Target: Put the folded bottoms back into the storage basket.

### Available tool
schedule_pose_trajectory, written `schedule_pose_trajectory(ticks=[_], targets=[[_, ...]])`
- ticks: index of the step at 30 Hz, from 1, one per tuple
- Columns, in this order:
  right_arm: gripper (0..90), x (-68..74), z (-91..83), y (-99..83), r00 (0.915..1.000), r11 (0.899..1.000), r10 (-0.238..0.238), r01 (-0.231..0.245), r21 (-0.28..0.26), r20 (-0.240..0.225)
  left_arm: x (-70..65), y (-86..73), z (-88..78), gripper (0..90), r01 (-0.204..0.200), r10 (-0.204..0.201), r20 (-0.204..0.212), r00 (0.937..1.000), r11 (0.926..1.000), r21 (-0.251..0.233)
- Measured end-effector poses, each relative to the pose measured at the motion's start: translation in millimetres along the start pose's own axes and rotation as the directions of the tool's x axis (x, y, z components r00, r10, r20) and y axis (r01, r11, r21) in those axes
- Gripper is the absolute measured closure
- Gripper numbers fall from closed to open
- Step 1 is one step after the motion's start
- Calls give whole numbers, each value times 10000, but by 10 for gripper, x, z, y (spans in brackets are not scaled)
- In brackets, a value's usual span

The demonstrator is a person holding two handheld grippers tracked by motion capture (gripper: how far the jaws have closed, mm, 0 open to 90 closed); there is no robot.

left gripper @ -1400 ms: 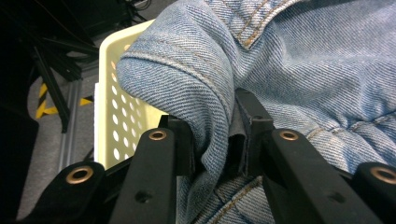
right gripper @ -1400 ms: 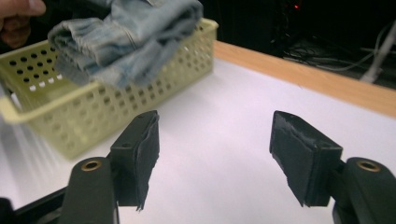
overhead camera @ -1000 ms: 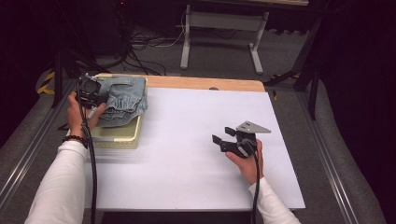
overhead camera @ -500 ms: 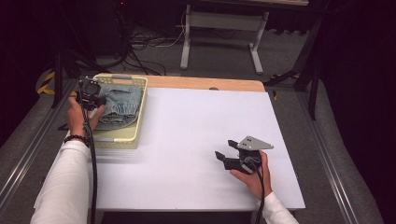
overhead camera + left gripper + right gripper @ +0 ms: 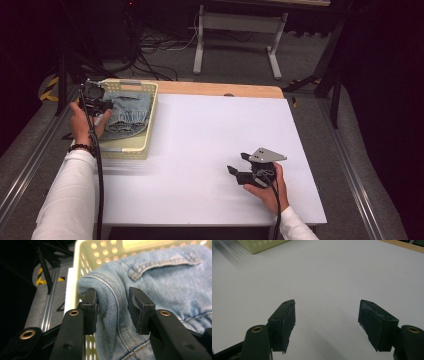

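Observation:
A folded light-blue denim garment (image 5: 127,112) lies in a pale yellow perforated basket (image 5: 150,117) at the table's far left. My left gripper (image 5: 102,105) reaches into the basket from its left side. In the left gripper view its jaws (image 5: 112,293) stand half closed with a thick fold of the denim (image 5: 162,282) pinched between them, above the basket wall (image 5: 100,250). My right gripper (image 5: 237,163) rests low over the white table near the front right. It is open, and nothing lies between its jaws (image 5: 327,307).
The white table top (image 5: 210,130) spreads between the basket and the right gripper, with a wooden strip (image 5: 220,89) along its far edge. A corner of the basket (image 5: 259,246) shows far off. Cables and a metal stand (image 5: 235,40) are on the floor behind.
The denim, held up over the basket a second ago, has sunk down inside it with my left gripper. My right gripper has drawn back toward the table's front edge.

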State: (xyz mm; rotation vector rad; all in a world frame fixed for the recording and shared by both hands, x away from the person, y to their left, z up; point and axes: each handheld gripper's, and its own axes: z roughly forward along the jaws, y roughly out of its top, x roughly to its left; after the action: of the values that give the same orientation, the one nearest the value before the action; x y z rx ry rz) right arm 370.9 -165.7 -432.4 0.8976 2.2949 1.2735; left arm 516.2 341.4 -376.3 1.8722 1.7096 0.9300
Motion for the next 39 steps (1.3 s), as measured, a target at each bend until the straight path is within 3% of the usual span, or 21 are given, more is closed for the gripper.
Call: schedule_pose_trajectory(ticks=[5,9,11,15,17,19,20,21,23,29,32,36,39], targets=[[302,22,28,-5,9998,9997,-185,186,127,-46,-45,38,-115,638,-154,149,-100,9998,9981,-601],[301,28,53,-15,9996,9993,-248,252,277,-145,-188,70,-106,689,-783,823,678,9943,9951,-600],[301,36,65,-23,9994,9989,-294,301,356,-196,-270,78,-58,713,-974,1010,1056,9893,9945,-389],[299,51,85,-34,9987,9980,-409,422,480,-289,-372,83,19,715,-1343,1324,1253,9832,9909,71],[297,61,97,-37,9980,9972,-506,526,540,-370,-458,85,86,727,-1549,1476,1417,9788,9870,418],[297,65,104,-35,9979,9971,-513,534,540,-384,-507,83,146,729,-1845,1675,1777,9697,9793,835],[297,65,107,-35,9979,9970,-509,530,561,-396,-507,83,146,725,-1845,1675,1777,9697,9793,835],[297,68,115,-34,9978,9969,-519,543,576,-409,-554,69,195,731,-2123,1929,1647,9673,9711,1095],[297,77,123,-32,9976,9965,-561,585,602,-406,-552,62,217,747,-1986,1768,1757,9684,9733,1151],[297,88,121,-28,9970,9962,-629,655,581,-458,-532,31,287,765,-1944,1642,1938,9672,9696,1485],[297,91,114,-25,9969,9962,-647,672,557,-447,-542,26,310,769,-2062,1746,1945,9652,9660,1559],[296,88,94,-17,9970,9964,-668,688,490,-400,-586,59,258,770,-2430,2191,1600,9625,9584,1496],[296,77,81,-11,9975,9972,-583,600,436,-390,-602,84,198,755,-2356,2199,1366,9659,9653,1124]])
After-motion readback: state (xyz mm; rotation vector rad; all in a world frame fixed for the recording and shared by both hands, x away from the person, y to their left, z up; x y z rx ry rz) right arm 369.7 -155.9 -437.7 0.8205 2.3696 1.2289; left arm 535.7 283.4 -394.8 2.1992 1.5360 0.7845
